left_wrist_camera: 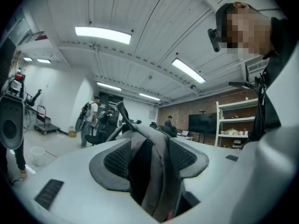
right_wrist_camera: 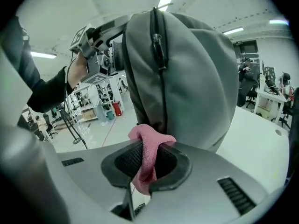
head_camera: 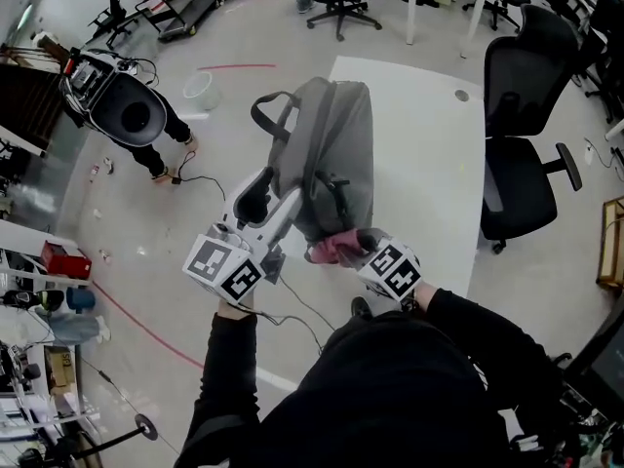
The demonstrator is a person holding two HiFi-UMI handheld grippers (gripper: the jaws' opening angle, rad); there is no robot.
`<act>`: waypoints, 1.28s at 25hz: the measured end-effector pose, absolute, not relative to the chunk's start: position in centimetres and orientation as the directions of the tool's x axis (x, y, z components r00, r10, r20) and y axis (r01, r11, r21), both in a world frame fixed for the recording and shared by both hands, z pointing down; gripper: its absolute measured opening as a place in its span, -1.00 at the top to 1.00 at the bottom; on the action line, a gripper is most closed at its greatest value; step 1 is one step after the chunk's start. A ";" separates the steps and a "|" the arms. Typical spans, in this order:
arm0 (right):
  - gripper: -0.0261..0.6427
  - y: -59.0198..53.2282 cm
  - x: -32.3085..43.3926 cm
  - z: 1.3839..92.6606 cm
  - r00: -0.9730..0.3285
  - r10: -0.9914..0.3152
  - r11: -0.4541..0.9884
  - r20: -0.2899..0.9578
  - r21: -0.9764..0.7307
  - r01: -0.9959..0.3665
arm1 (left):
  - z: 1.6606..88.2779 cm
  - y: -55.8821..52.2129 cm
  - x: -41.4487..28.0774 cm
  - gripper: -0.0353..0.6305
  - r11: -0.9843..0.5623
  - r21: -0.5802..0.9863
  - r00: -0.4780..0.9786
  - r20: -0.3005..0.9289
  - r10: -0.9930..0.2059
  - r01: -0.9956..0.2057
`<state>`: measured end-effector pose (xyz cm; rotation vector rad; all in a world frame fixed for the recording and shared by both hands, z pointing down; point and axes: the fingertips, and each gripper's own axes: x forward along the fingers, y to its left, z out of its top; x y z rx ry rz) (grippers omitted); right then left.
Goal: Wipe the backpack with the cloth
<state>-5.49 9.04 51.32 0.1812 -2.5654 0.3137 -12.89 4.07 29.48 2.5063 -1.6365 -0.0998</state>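
Backpack (head_camera: 331,154), grey, sits at the near left corner of the white table (head_camera: 419,144), and its left side hangs out past the table edge over the floor. At its near left side I have the left gripper (head_camera: 271,201). Its jaws stand wide apart with a fold of the backpack's grey fabric and a strap between them. In the left gripper view a dark gap shows beside the left pad, but I cannot tell whether the right pad touches the fabric. That fabric fills the middle of the view and hides most of the bag behind it.

Just right of there, at the bag's near end, the right gripper (head_camera: 363,245) is clamped on the pink cloth (right_wrist_camera: 148,146). The cloth bunches above the pads, right against the bag's zipped grey side. Its lower end hangs down between the jaws, out of sight. From the head view my own arms cover the table's near edge. Far right, a black office chair (head_camera: 517,115) stands beside the table.
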 end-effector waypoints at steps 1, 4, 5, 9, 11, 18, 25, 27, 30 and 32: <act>0.79 8.8 -5.2 51.0 -0.850 -0.068 0.966 0.523 -0.178 -0.186 | 29.5 3.5 -11.7 0.14 -0.418 0.167 0.431 0.045 -0.901 -0.893; 0.79 7.3 -3.4 50.5 -0.865 -0.082 0.962 0.496 -0.186 -0.198 | 29.5 1.0 -8.1 0.58 -0.442 0.201 0.462 0.063 -0.885 -0.874; 0.79 6.5 -2.6 50.3 -0.870 -0.089 0.959 0.486 -0.195 -0.207 | 29.2 -0.2 -6.9 0.63 -0.442 0.214 0.463 0.059 -0.884 -0.871; 0.79 3.4 1.8 48.5 -0.889 -0.135 0.948 0.437 -0.204 -0.245 | 27.1 -6.1 -2.2 0.65 -0.486 0.254 0.506 0.017 -0.862 -0.836; 0.79 1.7 4.2 47.4 -0.897 -0.172 0.938 0.407 -0.211 -0.276 | 25.5 -8.8 0.2 0.66 -0.507 0.224 0.524 0.015 -0.852 -0.832; 0.79 -6.8 16.8 43.0 -0.875 -0.387 0.839 0.289 -0.284 -0.465 | 20.2 -15.3 7.5 0.66 -0.545 0.382 0.534 -0.145 -0.833 -0.746; 0.79 -14.2 27.8 41.9 -0.793 -0.552 0.704 0.258 -0.365 -0.609 | 23.5 -15.7 7.5 0.66 -0.577 0.577 0.388 -0.427 -0.816 -0.578; 0.79 -15.2 28.3 42.5 -0.796 -0.544 0.707 0.265 -0.367 -0.605 | 29.3 -14.8 3.9 0.66 -0.480 0.686 0.291 -0.382 -0.877 -0.547; 0.79 -15.0 26.8 44.2 -0.821 -0.493 0.725 0.286 -0.387 -0.570 | 37.3 -11.4 -2.8 0.65 -0.312 0.806 0.143 -0.279 -0.950 -0.503; 0.79 -14.5 25.5 45.6 -0.837 -0.459 0.734 0.297 -0.404 -0.546 | 40.3 -9.8 -6.1 0.65 -0.227 0.821 0.092 -0.210 -0.973 -0.524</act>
